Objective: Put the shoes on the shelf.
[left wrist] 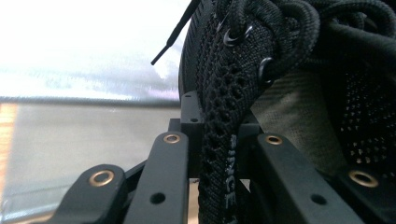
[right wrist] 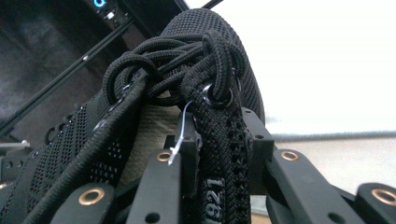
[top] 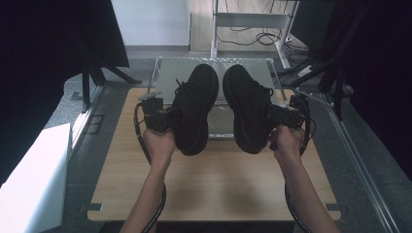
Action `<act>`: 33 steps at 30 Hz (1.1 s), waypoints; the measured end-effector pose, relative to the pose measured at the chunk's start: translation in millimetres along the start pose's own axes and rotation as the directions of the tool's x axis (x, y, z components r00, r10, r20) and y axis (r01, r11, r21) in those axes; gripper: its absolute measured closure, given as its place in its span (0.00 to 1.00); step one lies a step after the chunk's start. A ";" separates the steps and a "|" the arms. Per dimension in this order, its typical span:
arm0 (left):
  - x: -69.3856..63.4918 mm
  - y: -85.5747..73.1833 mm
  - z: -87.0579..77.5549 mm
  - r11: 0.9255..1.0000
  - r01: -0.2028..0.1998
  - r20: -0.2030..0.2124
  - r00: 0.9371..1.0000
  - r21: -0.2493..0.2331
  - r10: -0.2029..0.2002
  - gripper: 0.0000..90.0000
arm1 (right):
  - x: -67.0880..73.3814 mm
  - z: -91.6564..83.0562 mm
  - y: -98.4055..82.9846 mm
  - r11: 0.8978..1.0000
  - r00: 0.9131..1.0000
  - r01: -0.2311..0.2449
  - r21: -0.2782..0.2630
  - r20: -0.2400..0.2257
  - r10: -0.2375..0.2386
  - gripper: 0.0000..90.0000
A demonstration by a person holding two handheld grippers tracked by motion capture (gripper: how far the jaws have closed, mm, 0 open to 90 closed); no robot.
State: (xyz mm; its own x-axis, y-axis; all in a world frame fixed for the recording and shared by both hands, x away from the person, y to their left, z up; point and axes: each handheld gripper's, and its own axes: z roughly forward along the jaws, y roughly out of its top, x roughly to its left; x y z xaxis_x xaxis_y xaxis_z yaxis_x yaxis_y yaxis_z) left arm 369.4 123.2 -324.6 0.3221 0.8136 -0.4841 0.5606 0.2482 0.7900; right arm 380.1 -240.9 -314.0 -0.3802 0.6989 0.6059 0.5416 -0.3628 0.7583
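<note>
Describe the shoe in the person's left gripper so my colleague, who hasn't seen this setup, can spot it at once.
Start at the wooden table and look above its far half, before the clear tray. Two black lace-up shoes hang there side by side, soles facing each other. The left shoe is the one whose collar edge the left gripper pinches in its jaws; the right shoe hangs from the right gripper.

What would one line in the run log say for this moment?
left gripper: shut on left shoe | right gripper: shut on right shoe | both shoes held above table
</note>
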 end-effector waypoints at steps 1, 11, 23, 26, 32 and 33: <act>-0.1 2.8 3.0 1.000 0.009 -0.004 1.000 -0.002 -0.009 0.88 | -0.9 2.5 1.6 1.000 1.000 -0.008 -0.003 0.003 0.008 0.81; -1.5 30.9 26.6 0.998 0.066 -0.065 0.996 -0.018 -0.067 0.88 | -6.7 28.8 16.3 0.997 0.996 -0.080 -0.015 0.022 0.081 0.81; 1.1 56.6 52.3 0.995 0.097 -0.107 0.989 -0.003 -0.097 0.87 | -11.9 59.1 36.2 0.994 0.992 -0.103 -0.024 0.070 0.105 0.81; 0.2 61.4 56.3 0.995 0.096 -0.114 0.989 0.003 -0.095 0.87 | -15.6 68.6 39.2 0.993 0.990 -0.116 -0.025 0.079 0.117 0.81; 3.6 74.4 69.6 0.995 0.102 -0.163 0.982 0.020 -0.097 0.87 | -19.1 84.6 45.8 0.993 0.988 -0.113 -0.026 0.107 0.115 0.81; 4.5 75.1 71.8 0.994 0.102 -0.167 0.981 0.024 -0.097 0.87 | -19.4 86.5 47.2 0.994 0.987 -0.111 -0.023 0.113 0.113 0.81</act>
State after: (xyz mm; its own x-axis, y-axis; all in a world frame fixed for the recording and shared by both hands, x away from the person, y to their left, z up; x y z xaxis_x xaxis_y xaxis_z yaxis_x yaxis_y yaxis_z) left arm 467.7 107.7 -294.4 0.1341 0.8620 -0.4888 0.6086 0.3177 0.7271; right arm 477.9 -218.3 -310.7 -0.2292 0.7186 0.6566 0.5629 -0.4524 0.6917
